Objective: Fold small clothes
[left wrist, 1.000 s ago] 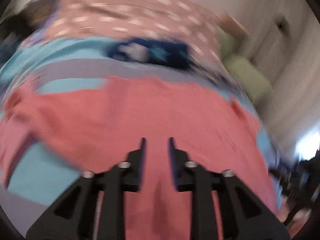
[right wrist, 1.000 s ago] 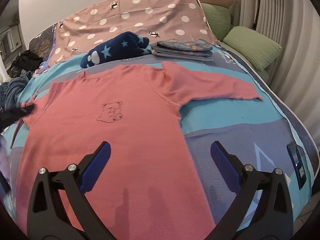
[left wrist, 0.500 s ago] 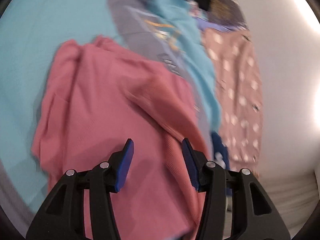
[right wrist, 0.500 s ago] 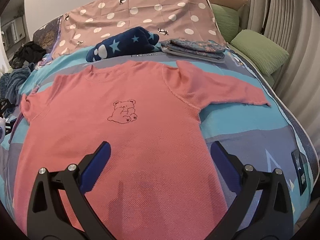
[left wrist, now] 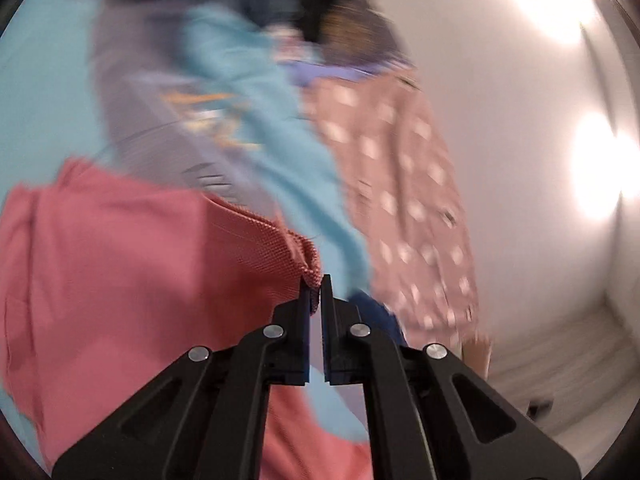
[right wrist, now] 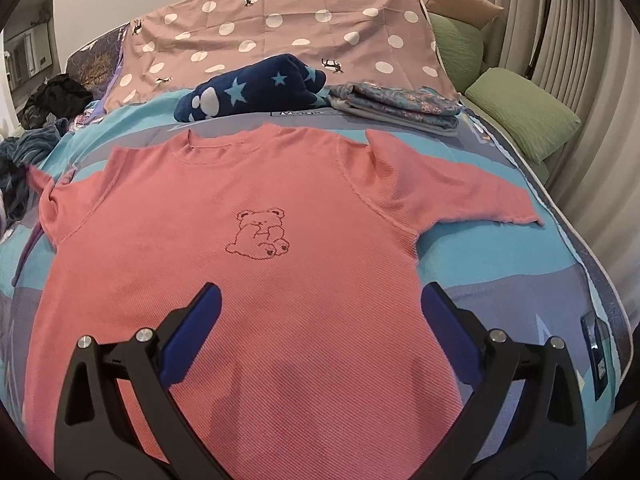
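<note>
Coral-pink waffle-knit bear T-shirt (right wrist: 288, 280) lies flat mid-frame on the bed (right wrist: 520, 280), ready for folding. My left hand-held gripper (left wrist: 315, 286) clamps its sleeve hem for folding inward; my right hand-held gripper (right wrist: 320, 316) hovers spread wide, lower frame.

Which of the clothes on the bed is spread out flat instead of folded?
The pink bear shirt, lying open below the right gripper. The navy star garment and the floral one behind it are folded.

Open bedspread to the right, clutter at the head and left edge.
Bare bedspread (right wrist: 500, 276) right of the pink shirt (right wrist: 248, 280); beyond its collar, a navy star blanket (right wrist: 256, 94) beside folded floral clothes (right wrist: 396, 106); 2 green pillows (right wrist: 520, 116) along the right edge, dark clothes (right wrist: 24, 148) heaped left.
</note>
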Action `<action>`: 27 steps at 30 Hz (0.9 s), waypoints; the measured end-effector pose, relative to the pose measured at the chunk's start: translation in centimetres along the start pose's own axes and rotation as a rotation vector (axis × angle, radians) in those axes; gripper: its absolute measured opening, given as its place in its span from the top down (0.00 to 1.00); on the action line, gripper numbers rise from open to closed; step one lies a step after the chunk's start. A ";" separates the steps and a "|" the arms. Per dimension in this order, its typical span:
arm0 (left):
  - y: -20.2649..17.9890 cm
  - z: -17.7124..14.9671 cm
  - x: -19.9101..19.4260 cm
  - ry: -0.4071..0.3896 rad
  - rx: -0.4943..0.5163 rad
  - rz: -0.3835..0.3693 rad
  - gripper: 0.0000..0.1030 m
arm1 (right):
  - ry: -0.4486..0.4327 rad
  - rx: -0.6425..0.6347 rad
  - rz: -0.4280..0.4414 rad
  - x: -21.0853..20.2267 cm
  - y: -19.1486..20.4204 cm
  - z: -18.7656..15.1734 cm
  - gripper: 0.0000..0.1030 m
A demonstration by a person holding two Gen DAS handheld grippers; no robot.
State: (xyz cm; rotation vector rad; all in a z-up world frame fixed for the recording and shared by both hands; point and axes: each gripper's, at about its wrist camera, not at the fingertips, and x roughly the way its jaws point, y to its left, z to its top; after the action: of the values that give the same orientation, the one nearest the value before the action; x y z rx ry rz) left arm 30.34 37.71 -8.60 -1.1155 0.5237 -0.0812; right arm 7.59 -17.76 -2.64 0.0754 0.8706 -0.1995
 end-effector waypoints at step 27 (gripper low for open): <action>-13.8 -30.2 -4.6 0.348 1.129 0.247 0.54 | 0.077 0.180 0.447 2.2 -5.6 2.7 0.20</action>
State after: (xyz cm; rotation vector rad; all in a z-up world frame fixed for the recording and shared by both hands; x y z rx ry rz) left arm 15.73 7.75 -4.99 0.0759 0.7748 -0.3138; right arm 9.88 -24.01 -2.48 0.4439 0.8889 0.1456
